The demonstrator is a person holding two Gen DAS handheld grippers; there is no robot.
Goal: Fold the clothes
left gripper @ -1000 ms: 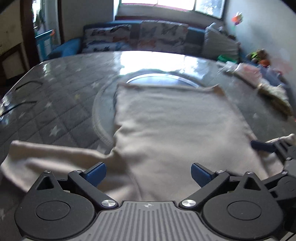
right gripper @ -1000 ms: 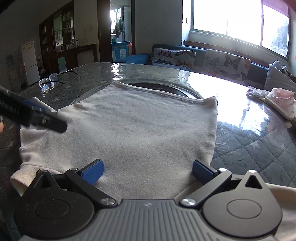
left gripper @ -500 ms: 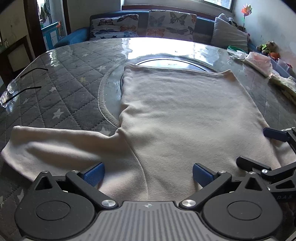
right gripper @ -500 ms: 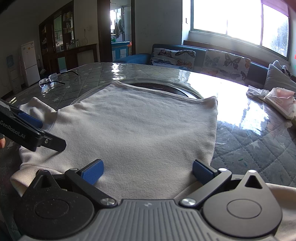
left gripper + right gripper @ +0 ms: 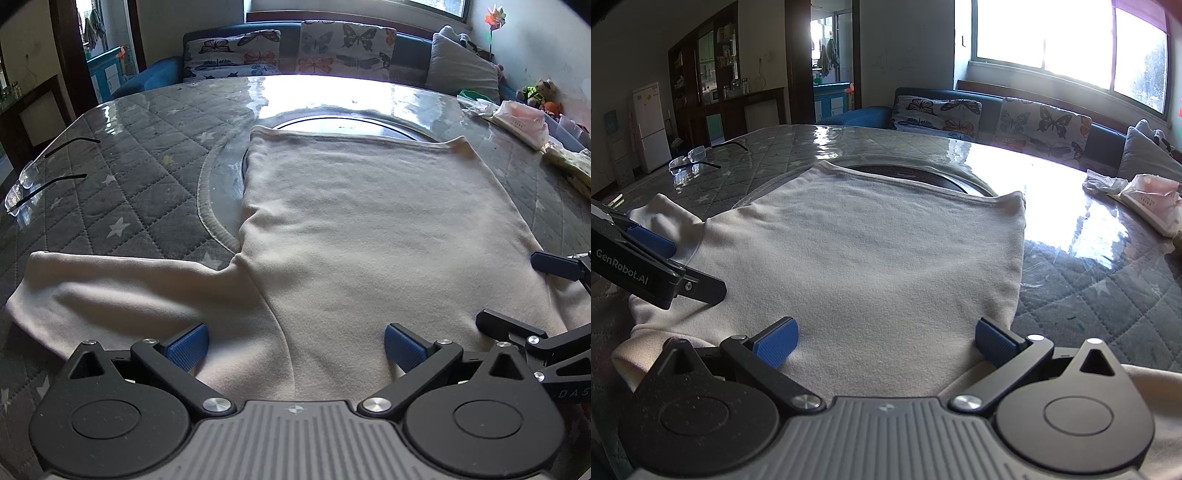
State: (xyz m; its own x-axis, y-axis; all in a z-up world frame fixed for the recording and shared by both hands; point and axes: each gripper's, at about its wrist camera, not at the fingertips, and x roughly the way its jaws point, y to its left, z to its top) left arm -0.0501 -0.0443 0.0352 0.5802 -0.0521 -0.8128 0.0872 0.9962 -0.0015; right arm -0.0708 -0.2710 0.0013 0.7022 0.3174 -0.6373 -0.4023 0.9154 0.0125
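A cream long-sleeved top (image 5: 362, 229) lies flat on the quilted grey table (image 5: 122, 192), hem at the far side; it also shows in the right wrist view (image 5: 871, 258). Its left sleeve (image 5: 110, 291) stretches out to the left. My left gripper (image 5: 295, 349) is open and empty, low over the near shoulder area. My right gripper (image 5: 884, 345) is open and empty over the near right part of the top. The right gripper's fingers (image 5: 554, 266) show at the right edge of the left view. The left gripper's fingers (image 5: 653, 240) show at the left of the right view.
A pair of glasses (image 5: 26, 184) lies at the table's left edge, also in the right wrist view (image 5: 690, 162). Folded pink cloth and clutter (image 5: 524, 122) sit at the table's far right. A round inset (image 5: 351, 123) is under the hem. A sofa (image 5: 314, 51) stands behind.
The left gripper has pulled back and lowered towards the near edge of the top. The right gripper has stayed in place. Both stay open.
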